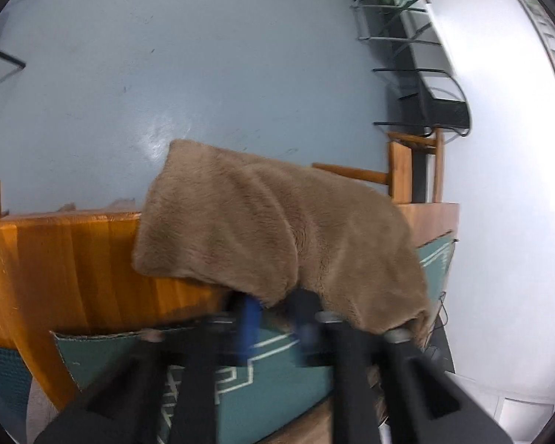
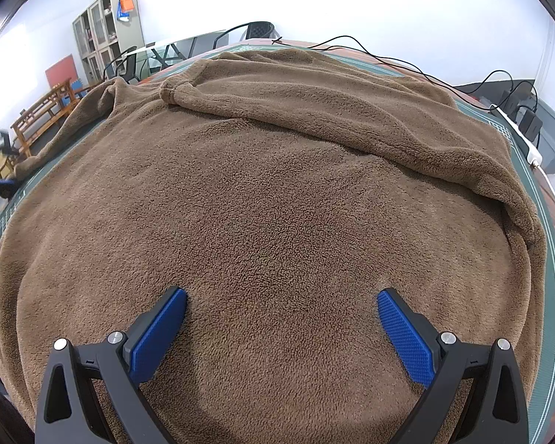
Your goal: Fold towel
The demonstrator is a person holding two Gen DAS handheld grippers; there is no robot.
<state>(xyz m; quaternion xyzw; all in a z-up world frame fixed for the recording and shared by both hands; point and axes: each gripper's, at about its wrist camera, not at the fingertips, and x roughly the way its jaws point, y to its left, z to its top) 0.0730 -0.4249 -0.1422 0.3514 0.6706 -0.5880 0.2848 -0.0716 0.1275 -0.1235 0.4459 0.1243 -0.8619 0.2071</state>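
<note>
A brown fleece towel [image 2: 277, 192] covers most of the table in the right wrist view, and its far edge is folded back into a thick roll [image 2: 314, 111]. My right gripper [image 2: 281, 307] stands open just over the near part of the towel, with nothing between its blue pads [image 2: 159, 333]. In the left wrist view a corner of the towel [image 1: 277, 229] hangs over the table's side. My left gripper [image 1: 277, 314] is blurred, with its pads close together on the towel's lower edge.
The table is wooden [image 1: 74, 259] with a green patterned mat [image 1: 277, 381] under the towel. A black cable and a white power strip [image 2: 532, 151] lie at the far right edge. Wooden benches [image 2: 40, 118], glass tables with black chairs [image 1: 418, 55] and a cabinet [image 2: 107, 29] stand around on the grey floor.
</note>
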